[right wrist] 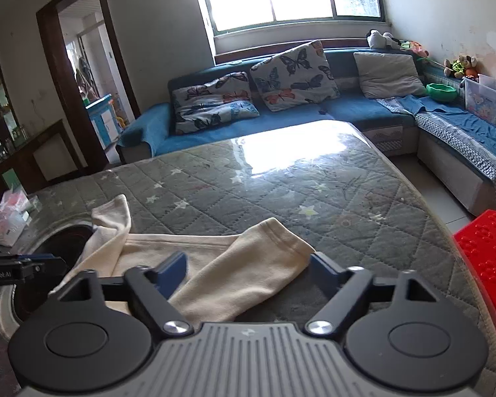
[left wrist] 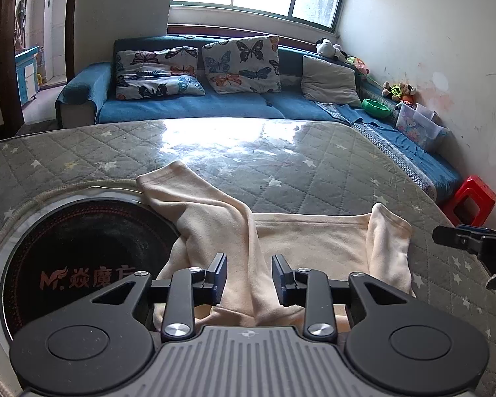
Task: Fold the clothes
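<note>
Fingers: left (left wrist: 215,273) apart — right (right wrist: 172,269) apart | cream garment (left wrist: 301,241) flat on table (left wrist: 314,172) | green bowl (left wrist: 376,108) on sofa (left wrist: 188,107)

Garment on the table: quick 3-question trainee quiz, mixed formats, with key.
1. True or false: the left gripper is clamped on the garment.
2. Multiple choice: what does the garment's left sleeve partly overlap? A) the cooktop B) a pillow C) the stool
3. Fill in: in the right wrist view, the right gripper has its jaws spread to either side of the other ____.

Key:
1. False; its jaws are open above the fabric.
2. A
3. sleeve
</note>
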Tool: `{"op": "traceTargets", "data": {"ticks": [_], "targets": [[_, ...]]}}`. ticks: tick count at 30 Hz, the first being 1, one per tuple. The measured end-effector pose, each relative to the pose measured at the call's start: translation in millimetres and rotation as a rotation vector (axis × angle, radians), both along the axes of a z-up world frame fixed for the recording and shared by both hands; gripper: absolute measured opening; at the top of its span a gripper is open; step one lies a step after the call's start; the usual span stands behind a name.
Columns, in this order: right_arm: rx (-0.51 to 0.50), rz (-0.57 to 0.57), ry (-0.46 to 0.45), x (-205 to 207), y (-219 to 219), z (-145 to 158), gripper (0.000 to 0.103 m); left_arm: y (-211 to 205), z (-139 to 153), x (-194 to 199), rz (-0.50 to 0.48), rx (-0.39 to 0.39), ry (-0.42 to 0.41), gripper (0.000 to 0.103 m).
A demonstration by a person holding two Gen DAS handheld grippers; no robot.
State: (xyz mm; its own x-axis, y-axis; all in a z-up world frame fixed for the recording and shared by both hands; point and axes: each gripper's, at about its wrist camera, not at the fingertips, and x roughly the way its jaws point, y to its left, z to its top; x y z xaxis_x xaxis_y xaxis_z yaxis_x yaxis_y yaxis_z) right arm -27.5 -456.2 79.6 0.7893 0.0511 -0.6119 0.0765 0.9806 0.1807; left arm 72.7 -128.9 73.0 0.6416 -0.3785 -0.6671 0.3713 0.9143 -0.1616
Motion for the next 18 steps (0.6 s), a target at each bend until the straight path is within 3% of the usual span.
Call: {"op": "traceTargets", "data": {"ticks": [3, 11, 18], "targets": [[-0.032, -0.002, 0.006, 1.0, 2.9, -1.8, 0.103, -2.7, -2.3, 2.4, 0.000, 0.009, 0.001, 0.038], [-0.061, -0.012, 0.002, 2.7, 5.6, -9.4, 0.103, -13.8, -7.5, 9.0, -0.023, 0.035, -0.005, 0.041], [-0.057, 0.011, 0.073, 19.0, 5.9, -25.8, 0.103, -32.9, -17.2, 21.6, -0.062, 0.076, -0.001, 0.042]]}}
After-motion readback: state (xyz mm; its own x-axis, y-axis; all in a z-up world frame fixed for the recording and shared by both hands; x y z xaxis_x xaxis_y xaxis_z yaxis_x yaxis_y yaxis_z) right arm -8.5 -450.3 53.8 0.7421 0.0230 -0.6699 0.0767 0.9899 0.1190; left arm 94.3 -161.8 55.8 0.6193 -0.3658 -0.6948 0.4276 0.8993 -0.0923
